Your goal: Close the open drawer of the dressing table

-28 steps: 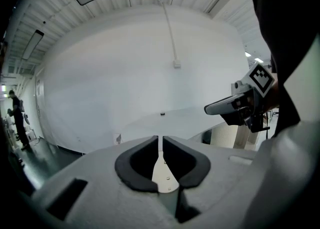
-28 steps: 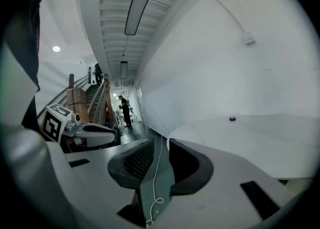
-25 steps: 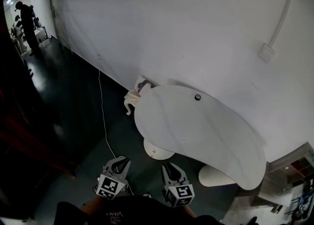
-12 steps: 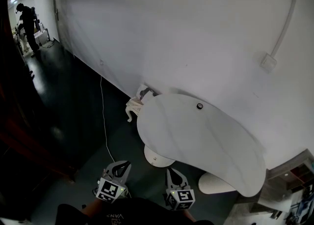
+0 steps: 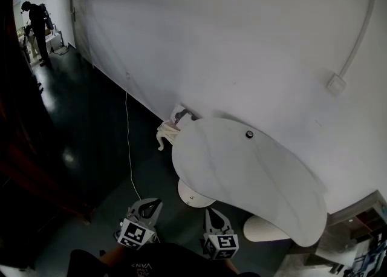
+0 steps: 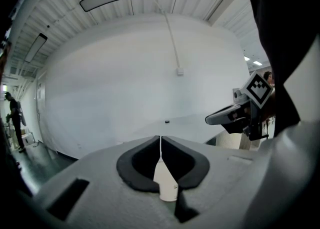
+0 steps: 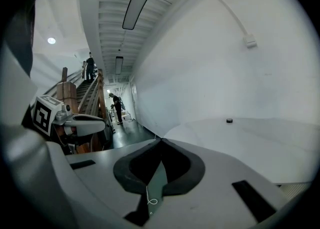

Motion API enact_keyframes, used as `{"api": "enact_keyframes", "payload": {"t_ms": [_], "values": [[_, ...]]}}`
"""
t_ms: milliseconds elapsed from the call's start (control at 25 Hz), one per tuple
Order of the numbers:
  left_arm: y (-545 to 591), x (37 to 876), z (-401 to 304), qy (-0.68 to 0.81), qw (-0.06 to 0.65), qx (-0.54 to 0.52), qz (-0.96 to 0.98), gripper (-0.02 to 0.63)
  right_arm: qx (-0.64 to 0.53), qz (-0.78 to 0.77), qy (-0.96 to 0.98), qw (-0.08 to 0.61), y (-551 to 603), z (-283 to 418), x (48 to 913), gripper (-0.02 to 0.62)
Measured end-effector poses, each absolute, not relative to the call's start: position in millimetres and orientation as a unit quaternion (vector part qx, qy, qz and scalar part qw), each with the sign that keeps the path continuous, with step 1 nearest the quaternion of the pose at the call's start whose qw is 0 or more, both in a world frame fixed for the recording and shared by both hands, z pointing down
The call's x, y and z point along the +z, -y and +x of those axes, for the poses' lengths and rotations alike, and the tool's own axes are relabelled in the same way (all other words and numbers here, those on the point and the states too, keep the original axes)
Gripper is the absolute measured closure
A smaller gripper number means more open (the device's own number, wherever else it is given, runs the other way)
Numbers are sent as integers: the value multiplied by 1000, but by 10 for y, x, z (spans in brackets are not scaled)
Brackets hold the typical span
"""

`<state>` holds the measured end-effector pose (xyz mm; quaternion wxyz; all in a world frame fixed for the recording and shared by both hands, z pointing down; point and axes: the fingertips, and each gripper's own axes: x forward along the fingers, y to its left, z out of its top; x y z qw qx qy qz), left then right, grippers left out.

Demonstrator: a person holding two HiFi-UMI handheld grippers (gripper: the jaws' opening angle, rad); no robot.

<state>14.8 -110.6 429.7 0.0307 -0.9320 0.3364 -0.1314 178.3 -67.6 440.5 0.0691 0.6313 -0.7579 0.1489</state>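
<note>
Along white wall (image 5: pixel 230 40) stretches dressing table (image 5: pixel 242 173) — left gripper (image 5: pixel 150 203), right gripper (image 5: pixel 212 213) closed, empty.

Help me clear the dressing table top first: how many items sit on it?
1: a small dark round object on the white tabletop, near its wall-side edge. The whole top shows, so nothing seems hidden.

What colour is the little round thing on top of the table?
The little round thing is black; the head view shows it best.
</note>
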Motion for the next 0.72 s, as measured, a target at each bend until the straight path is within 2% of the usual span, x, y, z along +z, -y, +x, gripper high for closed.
{"api": "enact_keyframes", "payload": {"t_ms": [720], "values": [[1206,4295,46,-336,29,-120,-934,588,153,636,751,94,756,1706,4486,592]]}}
